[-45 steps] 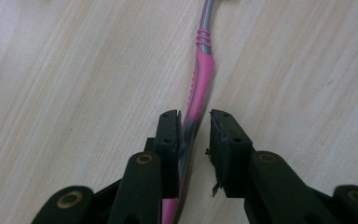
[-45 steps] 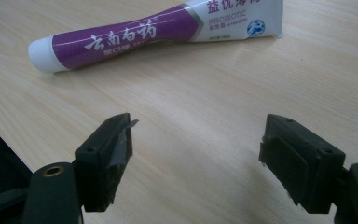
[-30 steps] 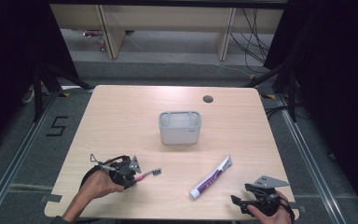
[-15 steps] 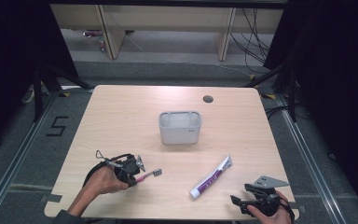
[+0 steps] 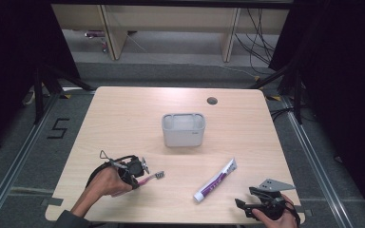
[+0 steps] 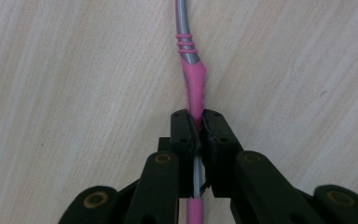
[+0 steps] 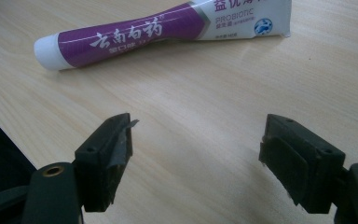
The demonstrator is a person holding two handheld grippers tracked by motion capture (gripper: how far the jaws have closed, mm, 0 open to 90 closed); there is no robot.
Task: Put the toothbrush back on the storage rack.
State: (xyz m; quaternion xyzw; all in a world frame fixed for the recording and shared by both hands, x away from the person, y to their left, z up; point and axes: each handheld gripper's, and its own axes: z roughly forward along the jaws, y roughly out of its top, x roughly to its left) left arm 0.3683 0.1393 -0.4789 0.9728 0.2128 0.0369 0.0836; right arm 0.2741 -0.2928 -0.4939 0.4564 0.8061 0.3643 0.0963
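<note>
Left gripper (image 6: 195,133) clamps the pink toothbrush (image 6: 193,84).

A pale wood tabletop (image 5: 123,118) with rounded corners carries three things. A grey rectangular bin (image 5: 183,129) stands near its middle, slightly toward the far edge. A pink toothbrush (image 5: 153,177) lies toward the near left corner, bristle end pointing right. A purple-and-white toothpaste tube (image 5: 215,180) lies slantwise toward the near right corner, cap nearest the near edge. A round cable hole (image 5: 212,100) sits by the far edge, right of centre.
</note>
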